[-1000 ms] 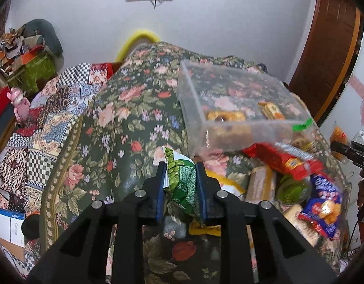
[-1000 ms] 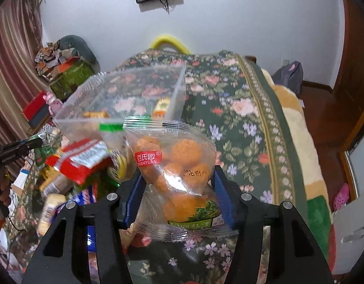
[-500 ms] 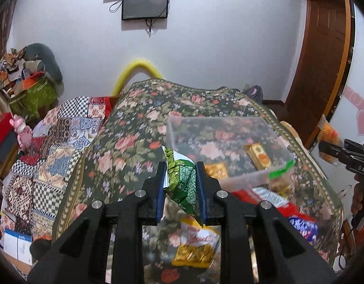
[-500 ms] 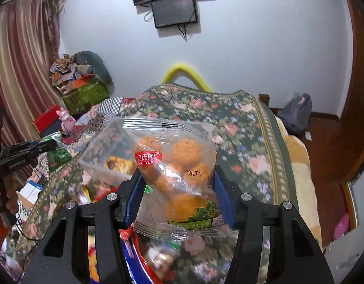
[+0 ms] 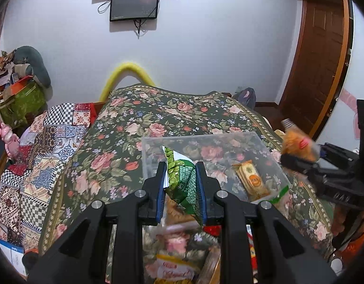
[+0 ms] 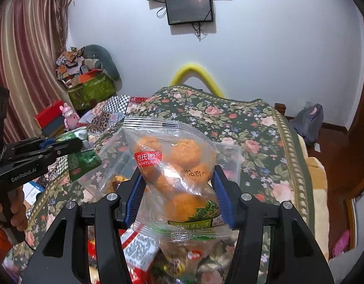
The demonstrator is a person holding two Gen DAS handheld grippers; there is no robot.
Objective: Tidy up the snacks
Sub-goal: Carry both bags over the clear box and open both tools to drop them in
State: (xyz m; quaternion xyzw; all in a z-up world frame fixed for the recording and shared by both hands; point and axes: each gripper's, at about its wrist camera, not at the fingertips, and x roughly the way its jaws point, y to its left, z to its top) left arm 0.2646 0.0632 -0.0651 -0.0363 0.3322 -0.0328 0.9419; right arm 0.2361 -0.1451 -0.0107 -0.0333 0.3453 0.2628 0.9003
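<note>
My left gripper is shut on a green snack packet and holds it up in front of a clear plastic box on the floral bedspread. The box holds a yellow biscuit pack. My right gripper is shut on a clear bag of orange balls, lifted above the bed. The left gripper with its green packet shows at the left of the right wrist view. The right gripper with the orange bag shows at the right of the left wrist view.
Several loose snacks lie on the bed near me, among them a yellow packet and a red-and-white one. A patchwork quilt lies to the left, a wooden door to the right, a screen on the wall.
Both grippers have risen with their packets, so the snack pile has dropped low in both views and the box looks smaller. The right gripper has come closer to the box.
</note>
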